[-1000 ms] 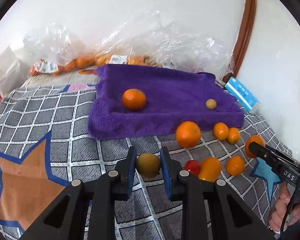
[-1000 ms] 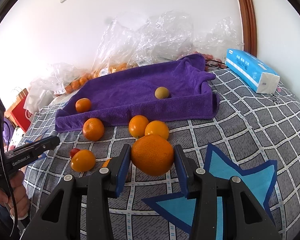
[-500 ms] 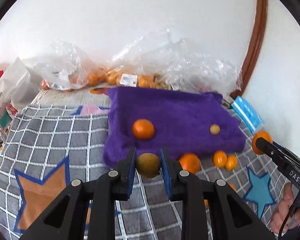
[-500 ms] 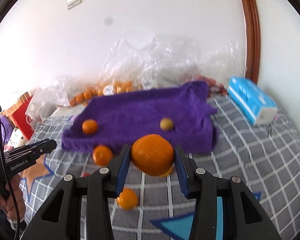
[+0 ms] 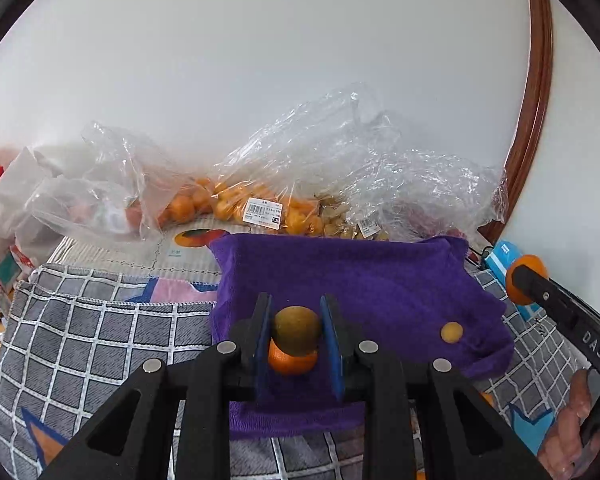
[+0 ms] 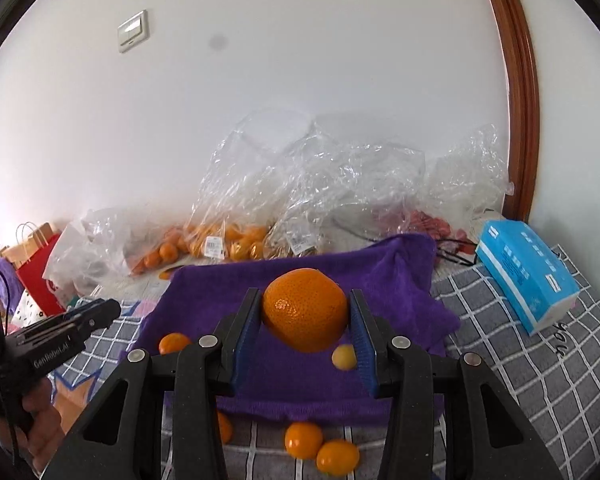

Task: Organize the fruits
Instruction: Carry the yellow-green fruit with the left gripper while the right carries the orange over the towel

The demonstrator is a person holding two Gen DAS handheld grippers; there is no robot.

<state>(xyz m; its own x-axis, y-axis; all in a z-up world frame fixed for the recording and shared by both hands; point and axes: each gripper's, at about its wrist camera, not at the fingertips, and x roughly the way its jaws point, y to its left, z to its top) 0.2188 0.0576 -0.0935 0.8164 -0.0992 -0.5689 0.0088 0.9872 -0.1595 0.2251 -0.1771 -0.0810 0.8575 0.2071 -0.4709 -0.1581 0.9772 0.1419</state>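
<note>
- Our left gripper is clamped on a small greenish-brown fruit, its blue pads pressing the fruit from both sides.
- That fruit hangs above the purple towel, and in the left wrist view it partly covers an orange lying on the towel right behind it.
- Our right gripper holds a large orange squeezed between its pads, also raised over the purple towel.
- On the towel itself we see a small yellow fruit near its right side and the smaller orange toward its left side, well apart from each other.
- Three loose oranges lie on the grey checked blanket just off the towel's near edge; two of them touch each other, the third is half hidden behind the gripper frame.
- Behind the towel, against the white wall, clear plastic bags hold more oranges with price labels on them.
- A blue tissue pack rests on the blanket to the right of the towel.
- A red paper bag stands at the far left.
- In each wrist view the other gripper shows at the edge, with part of a hand on its handle.
</note>
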